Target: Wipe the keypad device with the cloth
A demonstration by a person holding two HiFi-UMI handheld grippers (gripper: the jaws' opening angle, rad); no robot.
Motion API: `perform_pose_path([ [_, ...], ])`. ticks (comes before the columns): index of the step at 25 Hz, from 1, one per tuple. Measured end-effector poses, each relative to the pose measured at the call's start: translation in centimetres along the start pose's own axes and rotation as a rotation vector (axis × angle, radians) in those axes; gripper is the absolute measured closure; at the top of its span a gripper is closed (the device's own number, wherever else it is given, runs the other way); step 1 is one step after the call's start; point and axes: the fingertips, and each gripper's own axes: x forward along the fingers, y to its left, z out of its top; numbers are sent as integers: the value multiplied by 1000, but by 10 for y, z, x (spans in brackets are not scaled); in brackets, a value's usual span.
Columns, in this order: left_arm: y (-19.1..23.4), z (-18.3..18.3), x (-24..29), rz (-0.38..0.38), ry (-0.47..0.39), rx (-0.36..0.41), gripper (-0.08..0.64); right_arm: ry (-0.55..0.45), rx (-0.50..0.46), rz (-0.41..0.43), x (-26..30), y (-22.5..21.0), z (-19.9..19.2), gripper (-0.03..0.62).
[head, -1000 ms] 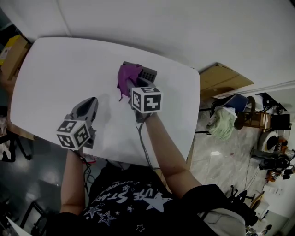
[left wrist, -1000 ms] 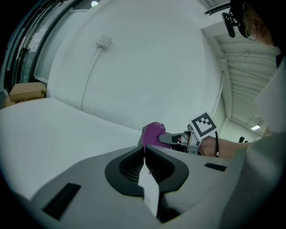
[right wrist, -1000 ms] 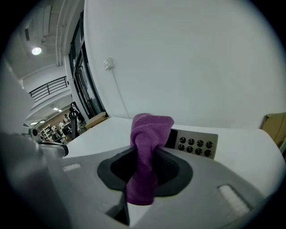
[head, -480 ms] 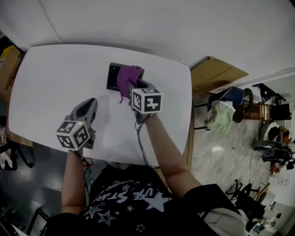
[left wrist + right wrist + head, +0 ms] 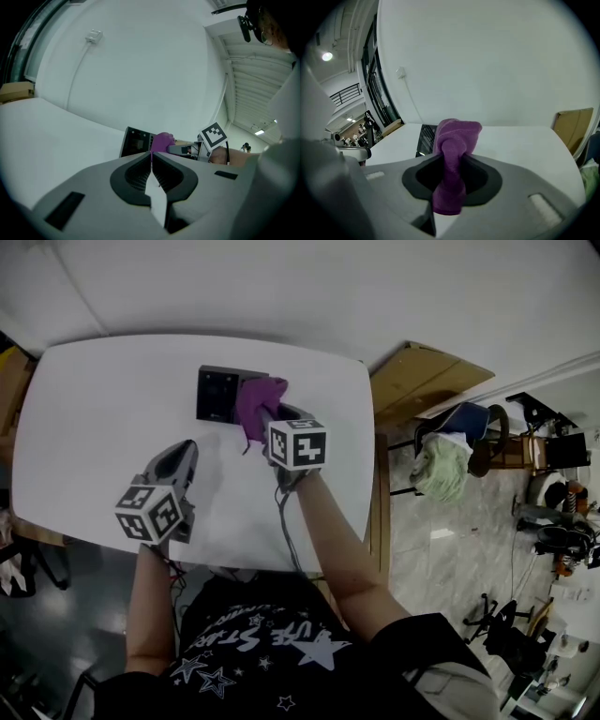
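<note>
A dark keypad device [image 5: 217, 394] lies flat on the white table [image 5: 94, 418], near its far edge. My right gripper [image 5: 265, 414] is shut on a purple cloth [image 5: 257, 401], which bunches over the device's right end. In the right gripper view the cloth [image 5: 452, 157] hangs between the jaws, with the device [image 5: 425, 137] just beyond on the left. My left gripper [image 5: 184, 450] rests shut and empty on the table, short of the device. The left gripper view shows the device [image 5: 137, 141], the cloth [image 5: 162, 141] and the right gripper beside it.
A power cord [image 5: 79, 63] runs down the wall behind the table. Cardboard [image 5: 427, 390] leans beside the table's right edge. A chair with clothes [image 5: 450, 465] stands on the tiled floor at right. A cable trails back from the right gripper along the forearm.
The cloth has slid from the device's left part to its right end, uncovering the left part. The whole view has shifted, so the table sits further left. The left gripper has not moved.
</note>
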Motion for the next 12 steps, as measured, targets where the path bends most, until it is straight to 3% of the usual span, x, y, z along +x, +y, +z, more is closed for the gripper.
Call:
perform_pose_path([
  [12, -18, -13, -17, -68, -2, 8, 541, -22, -8, -56, -37, 10, -20, 494],
])
